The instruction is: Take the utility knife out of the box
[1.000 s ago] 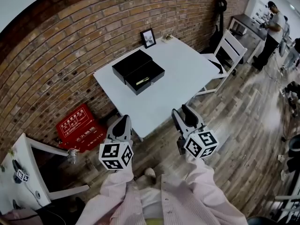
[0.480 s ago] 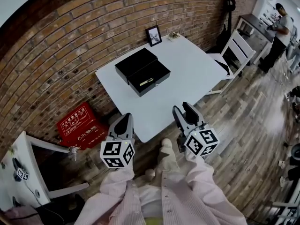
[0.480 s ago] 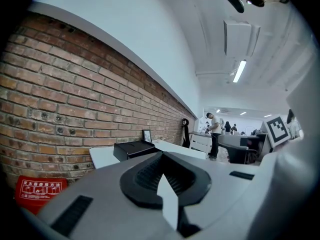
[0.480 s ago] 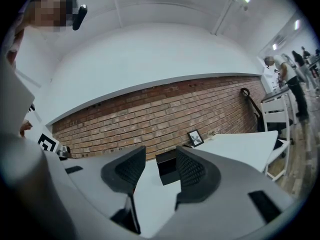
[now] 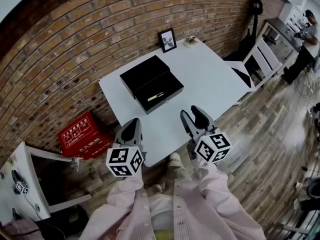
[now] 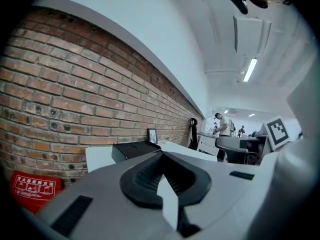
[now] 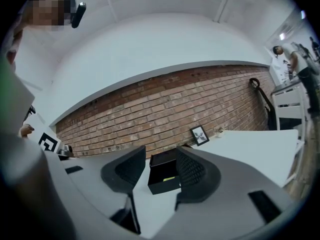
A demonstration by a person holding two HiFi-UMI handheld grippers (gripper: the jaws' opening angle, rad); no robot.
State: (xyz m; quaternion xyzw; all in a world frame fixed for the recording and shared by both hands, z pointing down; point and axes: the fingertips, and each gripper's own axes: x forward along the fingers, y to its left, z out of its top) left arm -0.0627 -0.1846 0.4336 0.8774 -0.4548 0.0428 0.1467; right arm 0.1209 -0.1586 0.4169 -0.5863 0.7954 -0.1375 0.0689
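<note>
- The white desk (image 5: 207, 79) stands against the brick wall, and we stand at its near edge, short of everything on it.
- Our two arms are bent and held low in front of the body, side by side, both pointing toward the desk.
- The black box (image 5: 169, 102) sits on the left part of the desk, open, with its lid (image 5: 143, 73) lying on the far-left side of the tray.
- The left tool (image 5: 133, 121) has its pads pressed together on nothing. The right tool (image 5: 190, 112) is spread, empty, and aimed at the box, which is well apart from both tools.
- The utility knife (image 5: 155, 96) lies in the open tray, a small yellowish bar set slantwise. We judge it light, stiff and fairly slick, and sharp if the blade is out. We would pinch the handle across its middle, then lift it straight up clear of the tray walls.
</note>
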